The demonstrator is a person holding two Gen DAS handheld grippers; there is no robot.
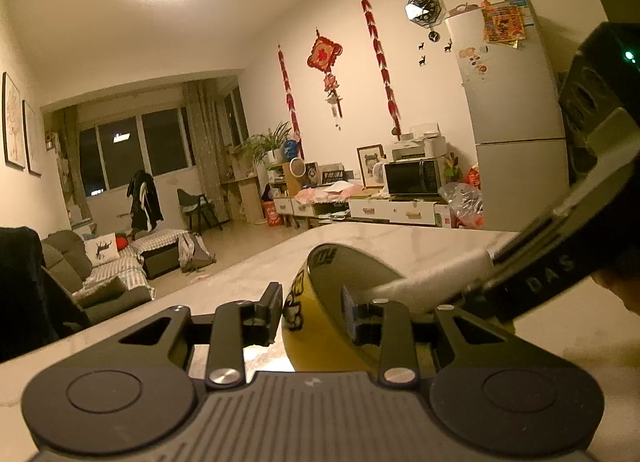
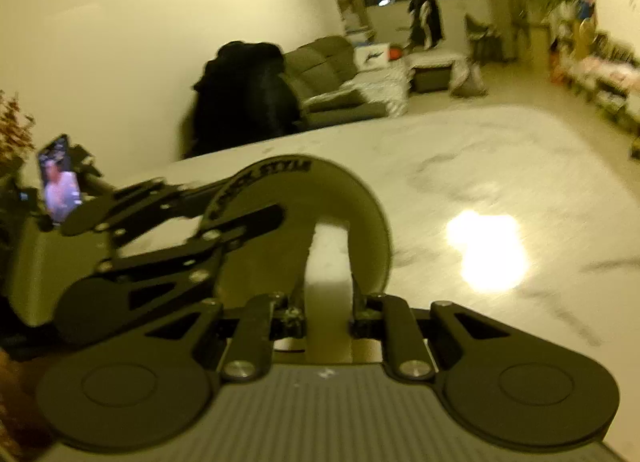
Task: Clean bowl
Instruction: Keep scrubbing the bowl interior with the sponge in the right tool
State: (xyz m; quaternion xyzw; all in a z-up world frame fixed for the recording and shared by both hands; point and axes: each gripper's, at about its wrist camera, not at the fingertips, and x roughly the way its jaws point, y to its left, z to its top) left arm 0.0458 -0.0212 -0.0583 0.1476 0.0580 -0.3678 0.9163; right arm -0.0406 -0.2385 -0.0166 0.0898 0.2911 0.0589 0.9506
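- Gripping the rim of the yellow round bowl with black cartoon print (image 1: 320,326), the left tool (image 1: 310,312) has one finger outside the wall and one inside, pinching it.
- The bowl sits tilted over the pale marble-patterned desk (image 1: 420,238), its opening turned to the right.
- The right tool (image 2: 328,318) is pressed onto a white sponge-like block (image 2: 326,262); the block reaches into the bowl's grey inside (image 2: 372,230).
- In the left view, the right tool enters from the right, with the white block (image 1: 436,278) resting on the bowl's inner wall.
- A lit phone on a stand (image 2: 60,182) stands at the desk's far left.
- A tall white fridge (image 1: 508,102) stands at the far right wall.
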